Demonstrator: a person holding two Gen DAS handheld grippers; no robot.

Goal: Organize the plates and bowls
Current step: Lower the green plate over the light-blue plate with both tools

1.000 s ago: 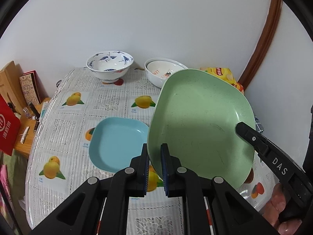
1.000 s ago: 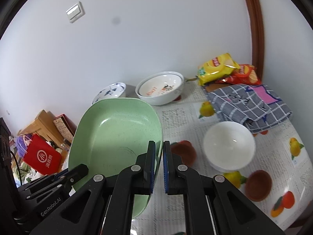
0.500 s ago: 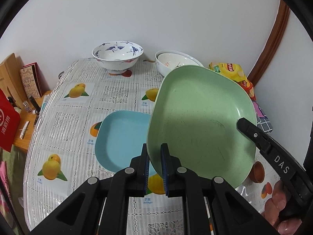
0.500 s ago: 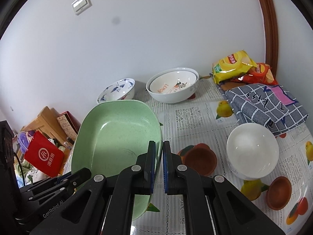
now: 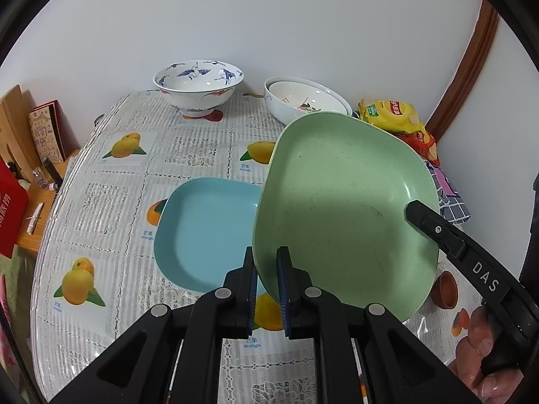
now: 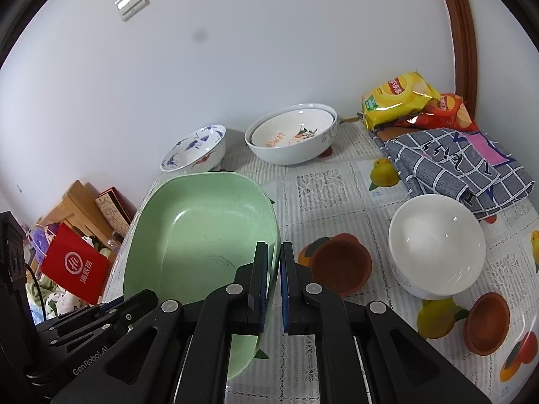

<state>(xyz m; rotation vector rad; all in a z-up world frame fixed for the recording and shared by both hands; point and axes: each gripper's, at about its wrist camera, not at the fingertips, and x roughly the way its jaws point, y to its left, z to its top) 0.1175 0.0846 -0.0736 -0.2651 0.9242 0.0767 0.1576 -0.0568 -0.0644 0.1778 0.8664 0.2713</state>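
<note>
A fruit-print tabletop (image 5: pixel 128 202) meets a white wall. Left claw (image 5: pixel 266 286) and right claw (image 6: pixel 274 281) pinch opposite rims of a tilted green plate (image 5: pixel 343 208); blue plate (image 5: pixel 205 229) lies bare at nine o'clock.

I've got the speckled green plate (image 5: pixel 343 208) tilted in the air, partly over the blue plate (image 5: pixel 205 232). That one lies flat on the table.

both tongs, left tongs (image 5: pixel 266 282) and right tongs (image 6: pixel 274 279), clamped, angled downward.
</note>
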